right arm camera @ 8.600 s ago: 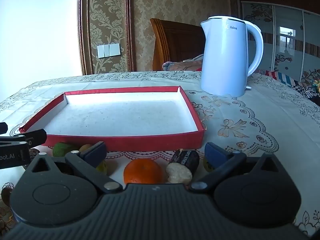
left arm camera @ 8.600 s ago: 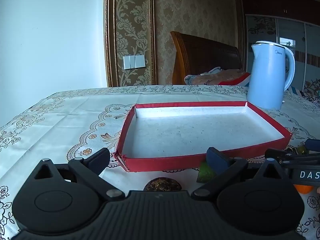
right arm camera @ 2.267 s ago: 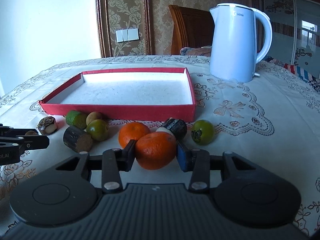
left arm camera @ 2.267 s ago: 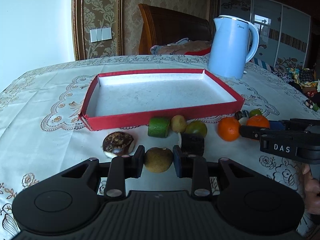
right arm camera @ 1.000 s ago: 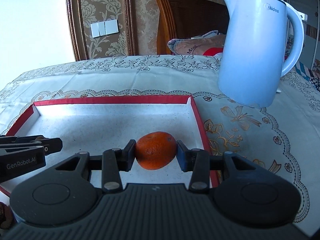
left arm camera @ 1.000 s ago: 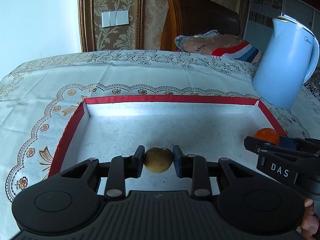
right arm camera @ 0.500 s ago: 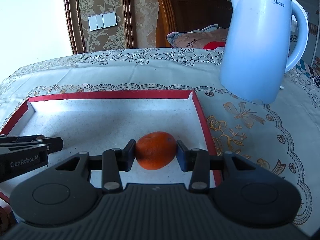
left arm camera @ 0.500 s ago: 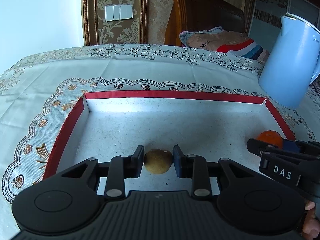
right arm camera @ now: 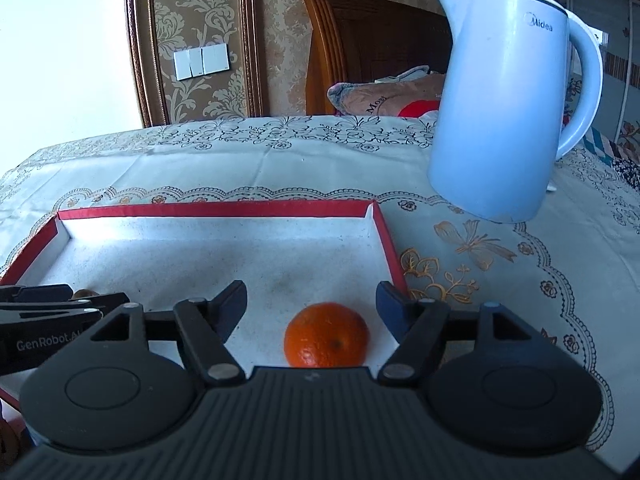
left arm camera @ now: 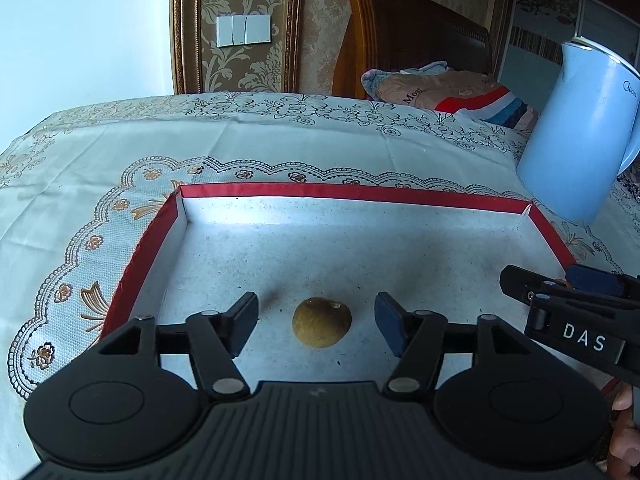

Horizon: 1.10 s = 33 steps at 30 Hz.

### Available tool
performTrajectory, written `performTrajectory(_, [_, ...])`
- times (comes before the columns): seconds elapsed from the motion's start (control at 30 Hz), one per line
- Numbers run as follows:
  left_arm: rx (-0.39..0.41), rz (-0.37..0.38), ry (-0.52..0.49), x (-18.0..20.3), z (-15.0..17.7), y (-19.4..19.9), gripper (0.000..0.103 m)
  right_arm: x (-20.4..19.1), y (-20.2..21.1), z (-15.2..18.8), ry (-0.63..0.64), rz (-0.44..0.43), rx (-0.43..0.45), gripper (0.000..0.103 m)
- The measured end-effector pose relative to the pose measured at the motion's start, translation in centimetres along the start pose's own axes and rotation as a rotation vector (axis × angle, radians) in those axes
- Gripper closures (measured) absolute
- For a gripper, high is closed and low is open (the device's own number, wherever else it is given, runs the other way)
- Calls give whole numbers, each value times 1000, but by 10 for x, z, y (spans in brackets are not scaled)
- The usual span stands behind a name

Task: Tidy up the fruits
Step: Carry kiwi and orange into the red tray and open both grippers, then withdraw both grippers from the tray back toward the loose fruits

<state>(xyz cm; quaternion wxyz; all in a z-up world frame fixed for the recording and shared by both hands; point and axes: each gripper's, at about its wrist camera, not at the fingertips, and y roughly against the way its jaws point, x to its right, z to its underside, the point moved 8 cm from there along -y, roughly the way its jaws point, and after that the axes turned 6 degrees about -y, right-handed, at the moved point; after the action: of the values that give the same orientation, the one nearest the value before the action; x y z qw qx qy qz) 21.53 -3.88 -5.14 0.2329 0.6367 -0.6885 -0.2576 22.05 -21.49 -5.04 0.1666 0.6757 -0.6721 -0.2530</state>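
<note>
A shallow red box [left arm camera: 352, 192] with a white floor lies on the tablecloth; its far wall [right arm camera: 212, 209] also shows in the right wrist view. A small brown fruit [left arm camera: 322, 322] rests on the box floor between the spread fingers of my left gripper [left arm camera: 316, 322], whose jaws are opening and whose pads stand clear of it. An orange [right arm camera: 326, 335] sits on the floor near the box's right wall, between the fingers of my right gripper [right arm camera: 312, 306]. Those jaws are opening too, with gaps on both sides of the orange. The right gripper [left arm camera: 568, 280] reaches into the left wrist view from the right.
A pale blue electric kettle [right arm camera: 504, 104] stands on the table beyond the box's right far corner. A wooden headboard [left arm camera: 412, 44] with bedding is behind the table. The left gripper's body [right arm camera: 44, 316] enters the right wrist view at the left. A person's fingers [left arm camera: 622, 440] hold the right gripper.
Both grippers have spread their fingers and let go. The brown fruit and the orange now lie on the box floor instead of being pinched. Neither hand has shifted much.
</note>
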Motion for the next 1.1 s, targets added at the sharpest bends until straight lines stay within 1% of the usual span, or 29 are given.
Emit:
performTrajectory(0.03, [16,-9,-3,-1,0,3,31,1,1,0,-4,-5,4,31])
performTrajectory(0.07, [33,-23,-12,-2,-1,6,31,1,3,0,-8,-9,8,24])
performTrajectory(0.1, [54,-39,-23,-2,-1,10,31,3,6,0,-15,-8,19,22])
performTrajectory(0.17, [91,-62,-31,-4,-2,18,30,5,12,0,-25,-22,33,21])
performTrajectory(0.23, [126,-73,-25,-7,-2,27,24,7,20,0,-33,-22,61,20])
performTrajectory(0.37, [172,-87,-8,-13,-1,40,24,11,34,0,-37,-26,110,19])
performTrajectory(0.47, [203,-83,14,-18,2,50,24,14,43,4,-52,-42,117,19])
performTrajectory(0.53, [217,-78,33,-22,5,57,24,16,49,9,-66,-46,120,16])
performTrajectory(0.73, [256,-88,66,-31,13,72,24,23,64,20,-88,-55,137,15])
performTrajectory(0.83, [261,-96,58,-31,16,76,24,27,69,25,-104,-49,143,11])
performTrajectory(1.1, [268,-102,24,-27,24,82,24,28,75,37,-103,-54,124,8])
